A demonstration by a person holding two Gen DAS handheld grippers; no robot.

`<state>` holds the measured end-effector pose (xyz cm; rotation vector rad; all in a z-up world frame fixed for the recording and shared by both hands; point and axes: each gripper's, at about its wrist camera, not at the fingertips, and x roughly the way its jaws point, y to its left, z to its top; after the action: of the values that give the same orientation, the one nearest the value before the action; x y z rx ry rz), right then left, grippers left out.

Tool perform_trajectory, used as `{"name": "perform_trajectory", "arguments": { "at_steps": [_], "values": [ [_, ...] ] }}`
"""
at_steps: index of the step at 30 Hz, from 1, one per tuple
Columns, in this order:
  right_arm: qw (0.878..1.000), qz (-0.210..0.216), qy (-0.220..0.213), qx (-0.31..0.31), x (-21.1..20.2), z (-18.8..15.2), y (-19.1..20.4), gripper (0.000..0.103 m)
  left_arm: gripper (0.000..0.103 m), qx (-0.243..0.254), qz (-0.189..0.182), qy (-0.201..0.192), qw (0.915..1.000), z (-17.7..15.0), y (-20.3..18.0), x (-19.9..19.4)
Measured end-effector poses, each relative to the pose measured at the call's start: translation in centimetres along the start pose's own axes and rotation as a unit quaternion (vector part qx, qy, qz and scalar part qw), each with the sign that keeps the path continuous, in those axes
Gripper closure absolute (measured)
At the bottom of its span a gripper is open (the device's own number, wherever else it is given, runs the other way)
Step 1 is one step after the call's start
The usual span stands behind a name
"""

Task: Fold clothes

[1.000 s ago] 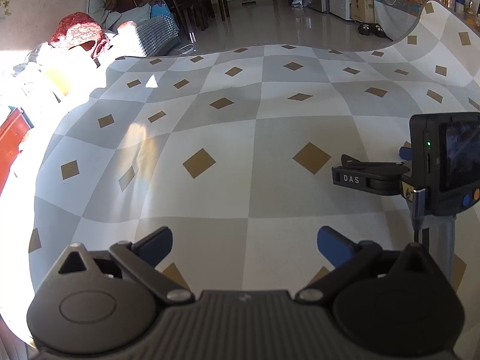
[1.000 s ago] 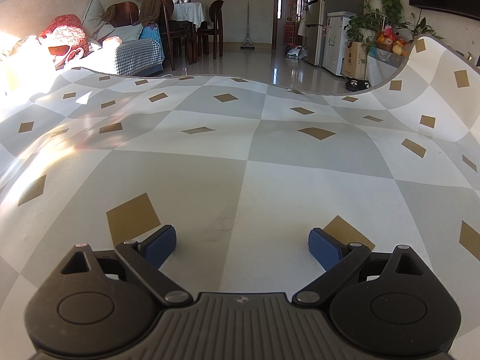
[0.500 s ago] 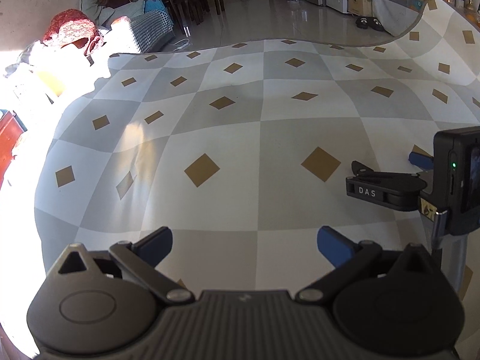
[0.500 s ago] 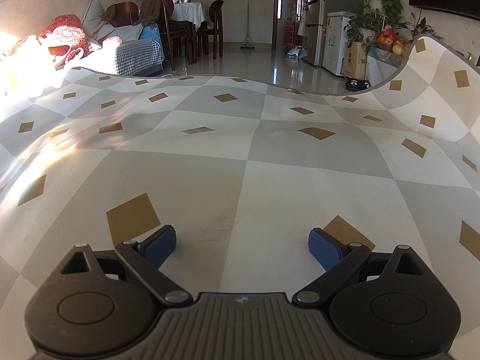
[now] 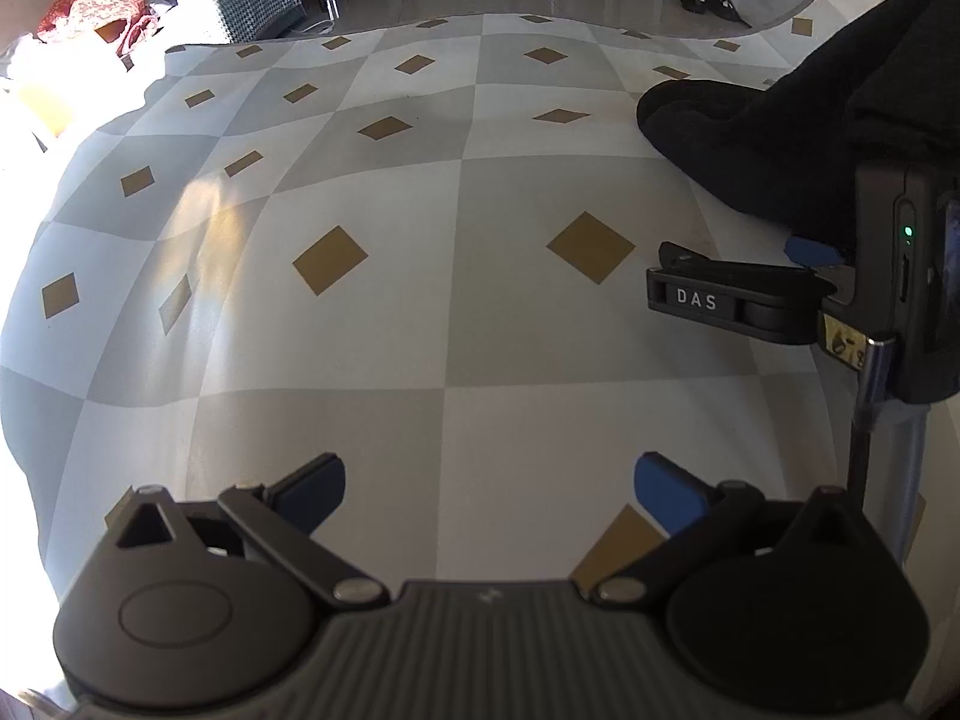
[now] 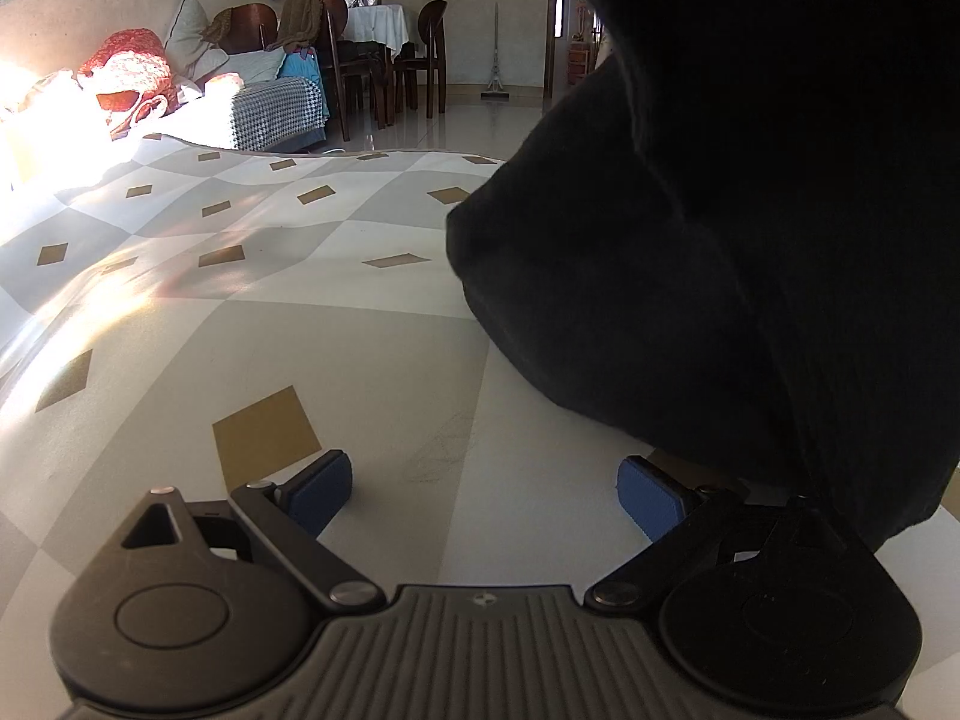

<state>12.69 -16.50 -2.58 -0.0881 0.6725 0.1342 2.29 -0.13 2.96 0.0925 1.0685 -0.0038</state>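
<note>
A black garment point(image 5: 780, 120) hangs down from the upper right, and its lower end rests bunched on the checkered grey, white and gold table cover point(image 5: 480, 240). What holds its top is out of view. In the right wrist view the garment point(image 6: 720, 210) fills the right half and drapes just past the right finger. My right gripper point(image 6: 485, 474) is open on the cover point(image 6: 240, 330), with nothing between its fingers. My left gripper point(image 5: 489, 474) is open above the cover, left of the garment. The right gripper's black linkage marked DAS point(image 5: 696, 300) shows at the right.
Beyond the table's far left edge stands a sofa with a red crocheted throw point(image 6: 129, 60) and a houndstooth cloth point(image 6: 276, 114). Dark dining chairs point(image 6: 429, 54) stand behind. Black slippers point(image 5: 711, 0) lie on the tiled floor. Strong sunlight washes out the left edge.
The black garment has come in from the upper right and settled onto the cover beside the right gripper. The left gripper's view shifted slightly nearer. Both grippers stay open.
</note>
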Motion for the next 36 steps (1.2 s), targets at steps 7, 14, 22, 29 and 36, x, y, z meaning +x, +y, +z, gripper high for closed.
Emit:
{"name": "perform_trajectory", "arguments": {
  "at_steps": [7,14,22,29,36],
  "values": [
    [1.0,0.0,0.0,0.0,0.0,0.0,0.0,0.008,0.0,-0.003,0.0,0.011,0.9999,0.1,-0.4,0.7],
    [1.0,0.0,0.0,0.0,0.0,0.0,0.0,0.007,0.0,0.002,-0.006,0.014,0.9999,0.4,-1.2,1.3],
    [1.0,0.0,0.0,0.0,0.1,0.0,0.0,0.007,0.0,-0.002,-0.018,0.014,0.9997,0.7,-1.4,1.5],
    [1.0,0.0,0.0,0.0,0.1,0.0,0.0,0.007,0.0,-0.006,-0.025,0.001,0.9997,0.6,-0.7,0.6],
    [1.0,-0.001,0.0,0.0,0.1,0.0,0.0,0.007,0.0,-0.019,-0.024,0.007,0.9995,0.1,0.2,0.5]
  ]
}}
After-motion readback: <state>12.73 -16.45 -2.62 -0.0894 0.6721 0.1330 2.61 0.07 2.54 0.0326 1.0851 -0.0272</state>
